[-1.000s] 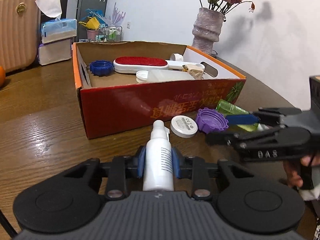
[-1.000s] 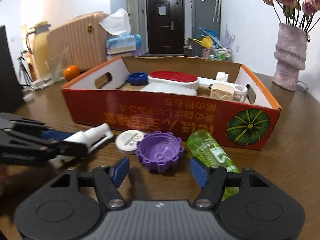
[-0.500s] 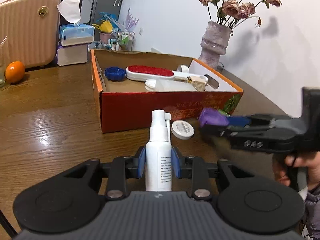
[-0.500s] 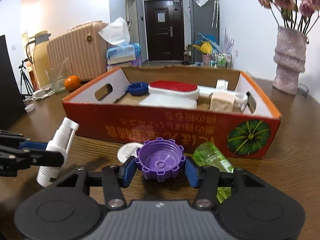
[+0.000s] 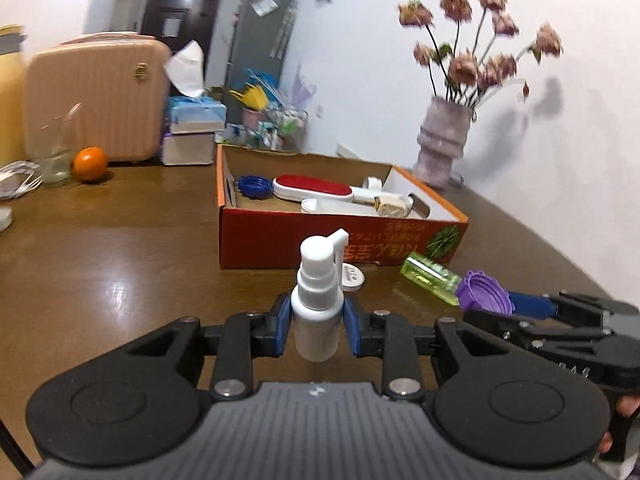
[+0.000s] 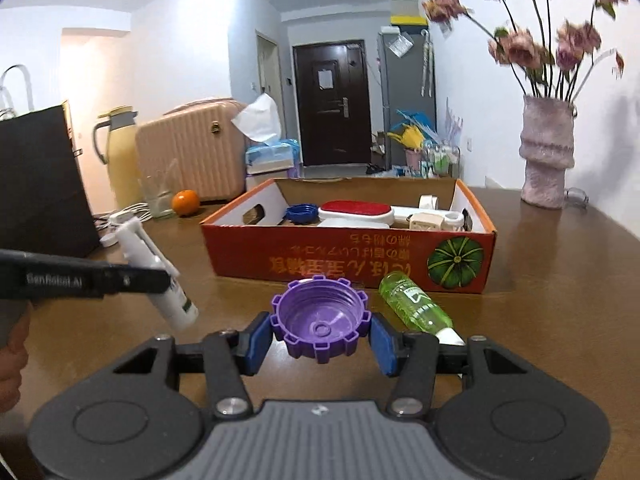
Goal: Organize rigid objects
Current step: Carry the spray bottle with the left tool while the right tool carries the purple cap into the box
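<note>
Two grippers are up off the table (image 5: 120, 248), each with something clamped between its blue pads. Nearest us in the left wrist view, the left gripper (image 5: 317, 326) grasps a white spray bottle (image 5: 318, 300) by its body, nozzle up and slightly tilted, clear of the wood. In the right wrist view the right gripper (image 6: 319, 334) holds a purple cap (image 6: 319, 322) by its ridged rim, hollow side up, both pads pressing on it and the cap lifted above the tabletop. From the left camera we see that cap (image 5: 486, 292) at the tip of the right gripper (image 5: 516, 306), off to the right, and part of a hand (image 5: 624, 416) behind it. Just past the grippers a green bottle (image 6: 414, 306) lies on its side on the table, and near it a small white disc (image 5: 352, 276) sits flat, half hidden by the spray bottle. Behind them stands the red box (image 6: 352, 258), open at the top; inside we make out a blue cap (image 6: 301, 213), a red-topped brush (image 6: 356, 211) and some white pieces. Farther back an orange (image 6: 185, 202) and a glass (image 6: 158, 196) rest on the table to the left, and a vase (image 6: 546, 156) of flowers to the right. A pink suitcase (image 6: 192, 148) stands beyond.
</note>
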Action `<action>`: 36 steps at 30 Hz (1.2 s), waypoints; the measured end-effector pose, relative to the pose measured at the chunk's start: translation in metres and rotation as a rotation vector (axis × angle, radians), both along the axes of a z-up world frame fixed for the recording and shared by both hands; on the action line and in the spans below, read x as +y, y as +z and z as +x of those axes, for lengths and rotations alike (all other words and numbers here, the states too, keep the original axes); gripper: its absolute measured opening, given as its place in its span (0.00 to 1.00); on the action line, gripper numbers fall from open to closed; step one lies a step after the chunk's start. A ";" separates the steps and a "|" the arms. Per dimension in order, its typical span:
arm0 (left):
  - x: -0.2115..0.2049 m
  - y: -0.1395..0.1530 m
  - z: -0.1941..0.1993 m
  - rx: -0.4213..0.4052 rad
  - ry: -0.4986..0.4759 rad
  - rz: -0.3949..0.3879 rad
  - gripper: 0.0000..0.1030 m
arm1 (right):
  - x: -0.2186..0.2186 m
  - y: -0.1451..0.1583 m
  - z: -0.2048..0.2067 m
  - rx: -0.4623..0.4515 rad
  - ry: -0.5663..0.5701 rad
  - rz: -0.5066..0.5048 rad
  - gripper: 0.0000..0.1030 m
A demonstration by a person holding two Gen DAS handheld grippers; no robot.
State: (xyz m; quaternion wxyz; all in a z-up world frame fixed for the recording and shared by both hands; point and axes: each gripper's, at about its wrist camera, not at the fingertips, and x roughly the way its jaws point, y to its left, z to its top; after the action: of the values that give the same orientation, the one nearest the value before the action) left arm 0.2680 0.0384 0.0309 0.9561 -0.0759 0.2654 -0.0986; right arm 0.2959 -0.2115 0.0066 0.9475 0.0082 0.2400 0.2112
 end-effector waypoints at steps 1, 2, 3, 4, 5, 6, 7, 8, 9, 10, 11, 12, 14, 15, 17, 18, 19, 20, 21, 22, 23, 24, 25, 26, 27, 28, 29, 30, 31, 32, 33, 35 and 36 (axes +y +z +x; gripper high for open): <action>-0.001 0.001 -0.009 -0.006 0.012 -0.012 0.27 | -0.001 0.001 -0.007 -0.012 0.004 -0.004 0.50; -0.002 0.002 -0.015 -0.009 0.021 -0.021 0.27 | -0.003 0.003 -0.013 -0.023 0.009 -0.001 0.50; -0.003 0.002 -0.022 -0.012 0.032 -0.030 0.27 | -0.005 0.004 -0.019 -0.030 0.012 0.008 0.50; -0.005 0.003 -0.027 -0.015 0.039 -0.038 0.27 | -0.007 0.006 -0.023 -0.034 0.014 0.017 0.50; -0.005 0.004 -0.031 -0.021 0.038 -0.043 0.27 | -0.009 0.007 -0.026 -0.037 0.016 0.024 0.50; -0.006 0.005 -0.035 -0.031 0.033 -0.047 0.27 | -0.010 0.008 -0.029 -0.037 0.017 0.025 0.50; -0.005 0.007 -0.037 -0.037 0.032 -0.051 0.27 | -0.010 0.008 -0.031 -0.034 0.015 0.017 0.50; -0.004 0.009 -0.039 -0.042 0.030 -0.053 0.27 | -0.009 0.010 -0.034 -0.039 0.014 0.001 0.50; -0.003 0.011 -0.039 -0.045 0.031 -0.050 0.27 | -0.009 0.011 -0.036 -0.049 0.012 -0.011 0.50; -0.002 0.013 -0.038 -0.046 0.036 -0.045 0.27 | -0.009 0.013 -0.039 -0.060 0.010 -0.012 0.50; -0.001 0.015 -0.037 -0.048 0.041 -0.041 0.27 | -0.010 0.015 -0.041 -0.068 0.007 0.000 0.50; 0.000 0.017 -0.035 -0.051 0.041 -0.038 0.27 | -0.012 0.016 -0.042 -0.073 0.005 0.014 0.50; 0.001 0.023 -0.028 -0.066 0.033 -0.029 0.27 | -0.014 0.019 -0.042 -0.082 0.000 0.035 0.50; 0.001 0.025 -0.024 -0.080 0.026 -0.027 0.27 | -0.014 0.020 -0.040 -0.086 0.000 0.036 0.50; 0.002 0.031 -0.011 -0.102 0.013 -0.026 0.27 | -0.015 0.024 -0.032 -0.096 0.000 0.021 0.50; 0.002 0.035 -0.001 -0.103 0.008 -0.023 0.27 | -0.016 0.026 -0.027 -0.103 -0.004 0.014 0.50; 0.003 0.038 0.009 -0.104 -0.001 -0.020 0.27 | -0.017 0.029 -0.021 -0.110 -0.006 0.010 0.50; 0.003 0.042 0.023 -0.105 -0.009 -0.018 0.27 | -0.019 0.032 -0.014 -0.119 -0.007 0.013 0.50; 0.003 0.045 0.037 -0.105 -0.018 -0.011 0.27 | -0.021 0.035 -0.007 -0.129 -0.008 0.020 0.50; 0.002 0.047 0.054 -0.104 -0.024 0.008 0.27 | -0.024 0.037 0.002 -0.136 -0.009 0.029 0.50; 0.002 0.047 0.068 -0.106 -0.024 0.025 0.27 | -0.026 0.039 0.014 -0.127 -0.018 0.031 0.50; 0.002 0.046 0.083 -0.110 -0.030 0.041 0.27 | -0.028 0.040 0.026 -0.115 -0.031 0.027 0.50; 0.004 0.044 0.102 -0.102 -0.031 0.045 0.27 | -0.031 0.042 0.041 -0.108 -0.045 0.022 0.50; 0.006 0.041 0.120 -0.081 -0.029 0.040 0.27 | -0.033 0.043 0.053 -0.102 -0.056 0.018 0.50; 0.007 0.037 0.139 -0.051 -0.033 0.034 0.27 | -0.035 0.044 0.068 -0.093 -0.075 0.011 0.50; 0.009 0.032 0.160 -0.018 -0.040 0.026 0.27 | -0.038 0.043 0.084 -0.083 -0.099 0.001 0.50; 0.010 0.028 0.177 0.000 -0.049 0.024 0.27 | -0.039 0.041 0.100 -0.071 -0.113 -0.009 0.51; 0.009 0.023 0.192 0.015 -0.047 0.025 0.27 | -0.040 0.039 0.115 -0.054 -0.124 -0.021 0.51; 0.009 0.018 0.207 0.030 -0.043 0.026 0.27 | -0.040 0.036 0.131 -0.031 -0.135 -0.032 0.51; 0.010 0.012 0.222 0.048 -0.035 0.024 0.28 | -0.040 0.032 0.148 -0.015 -0.148 -0.043 0.51; 0.013 0.005 0.233 0.069 -0.011 0.015 0.27 | -0.039 0.028 0.161 -0.005 -0.151 -0.058 0.51; 0.017 -0.010 0.250 0.100 0.012 0.000 0.28 | -0.035 0.019 0.186 0.023 -0.156 -0.098 0.51; 0.015 -0.015 0.257 0.123 0.007 0.021 0.28 | -0.033 0.014 0.194 0.029 -0.153 -0.117 0.51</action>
State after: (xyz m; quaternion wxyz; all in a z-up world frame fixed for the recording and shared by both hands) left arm 0.5254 0.0534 0.0159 0.9390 -0.0729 0.3245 -0.0875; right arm 0.4903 -0.2443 0.0209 0.9561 -0.0259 0.2645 0.1234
